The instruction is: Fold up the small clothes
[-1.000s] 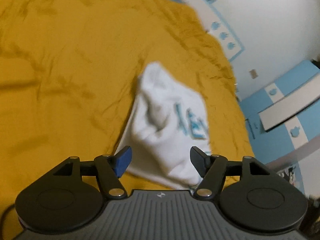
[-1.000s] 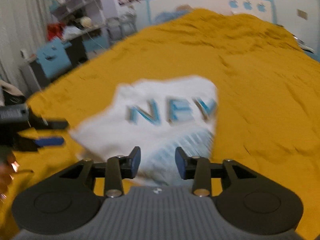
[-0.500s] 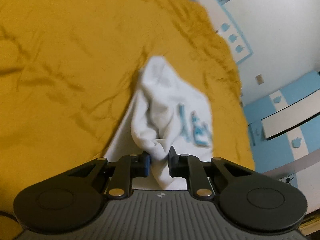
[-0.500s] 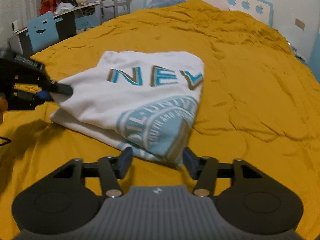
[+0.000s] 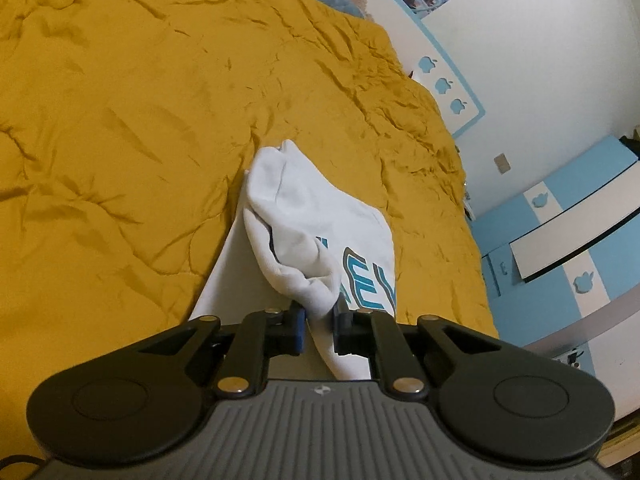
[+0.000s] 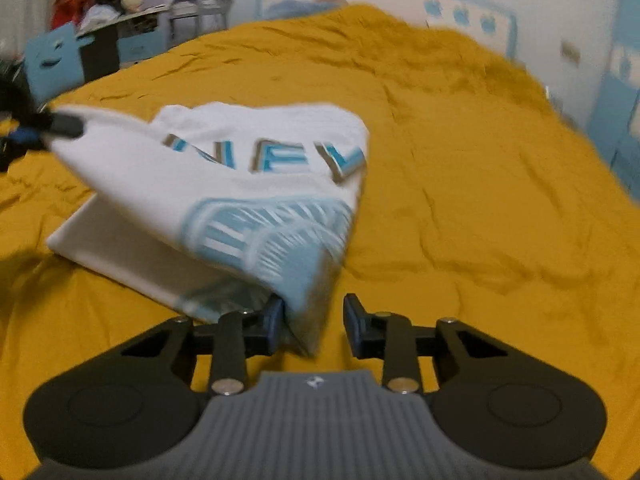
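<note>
Two grippers are working a white T-shirt on a yellow bed.

The left gripper [image 5: 319,330] is clamping a bunched fold of the white T-shirt [image 5: 320,224] between its pads, low in the centre of the left wrist view. In the right wrist view the right gripper [image 6: 314,324] is closing its jaws around the shirt's near corner, its left pad touching the cloth and its right pad apart from it. The shirt is lying mid-frame on the yellow bedspread [image 6: 460,200], its left corner lifted.
</note>
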`<state>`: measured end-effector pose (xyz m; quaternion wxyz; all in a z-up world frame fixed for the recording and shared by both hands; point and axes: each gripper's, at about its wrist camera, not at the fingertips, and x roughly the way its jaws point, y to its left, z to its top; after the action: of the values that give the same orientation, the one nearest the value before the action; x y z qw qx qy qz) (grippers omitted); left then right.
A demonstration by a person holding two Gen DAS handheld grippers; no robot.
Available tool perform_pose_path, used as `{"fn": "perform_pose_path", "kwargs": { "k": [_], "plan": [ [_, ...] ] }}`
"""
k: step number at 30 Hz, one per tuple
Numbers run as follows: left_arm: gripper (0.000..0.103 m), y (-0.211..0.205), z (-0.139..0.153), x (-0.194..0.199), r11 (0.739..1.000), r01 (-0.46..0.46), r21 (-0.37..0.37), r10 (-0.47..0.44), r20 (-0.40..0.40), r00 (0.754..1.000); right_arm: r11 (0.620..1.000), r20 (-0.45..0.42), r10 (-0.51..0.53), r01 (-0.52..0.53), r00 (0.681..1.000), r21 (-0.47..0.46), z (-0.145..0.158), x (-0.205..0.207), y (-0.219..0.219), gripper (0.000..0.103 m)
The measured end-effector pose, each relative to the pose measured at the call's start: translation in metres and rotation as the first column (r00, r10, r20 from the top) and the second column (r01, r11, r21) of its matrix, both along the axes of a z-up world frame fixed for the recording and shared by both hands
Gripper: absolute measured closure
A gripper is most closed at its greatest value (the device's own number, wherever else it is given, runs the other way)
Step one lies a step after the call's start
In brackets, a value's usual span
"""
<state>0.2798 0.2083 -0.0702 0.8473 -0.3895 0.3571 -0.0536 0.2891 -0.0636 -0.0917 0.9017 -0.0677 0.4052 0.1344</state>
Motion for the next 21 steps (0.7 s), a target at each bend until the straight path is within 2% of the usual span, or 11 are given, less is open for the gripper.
{"fn": "perform_pose_path", "kwargs": {
  "k": [2,3,5,8,13,16,21],
  "plan": [
    [0.09,0.0,0.001,-0.002,1.0,0.005,0.013,-0.005,-0.003,1.0,1.0,-0.019,-0.003,0.003,1.0,0.024,0.0,-0.002,-0.012,0.094],
    [0.09,-0.001,0.002,-0.001,1.0,0.008,0.028,-0.008,-0.008,1.0,0.999,-0.016,-0.002,0.003,1.0,0.041,0.002,-0.005,-0.015,0.103],
    [0.09,-0.001,0.005,0.0,0.997,0.011,0.078,-0.009,-0.031,0.999,0.997,-0.003,-0.009,0.009,1.0,0.082,0.009,-0.011,-0.02,0.103],
    [0.09,-0.004,0.001,-0.002,0.985,0.046,0.166,-0.035,-0.066,0.997,0.996,0.023,0.003,-0.005,1.0,0.094,0.015,-0.017,-0.018,0.103],
    [0.09,-0.024,-0.023,-0.008,0.928,0.141,0.346,-0.097,-0.144,0.985,0.995,-0.048,0.002,0.003,0.999,0.098,-0.005,-0.014,-0.02,0.103],
    [0.09,-0.027,-0.04,-0.007,0.923,0.146,0.355,-0.089,-0.172,0.981,0.995,-0.088,-0.002,0.011,0.996,0.101,-0.019,-0.012,-0.021,0.103],
    [0.084,-0.035,-0.054,-0.004,0.894,0.17,0.415,-0.092,-0.201,0.975,0.994,-0.14,-0.013,0.028,0.99,0.11,-0.036,-0.003,-0.026,0.103]
  ]
}}
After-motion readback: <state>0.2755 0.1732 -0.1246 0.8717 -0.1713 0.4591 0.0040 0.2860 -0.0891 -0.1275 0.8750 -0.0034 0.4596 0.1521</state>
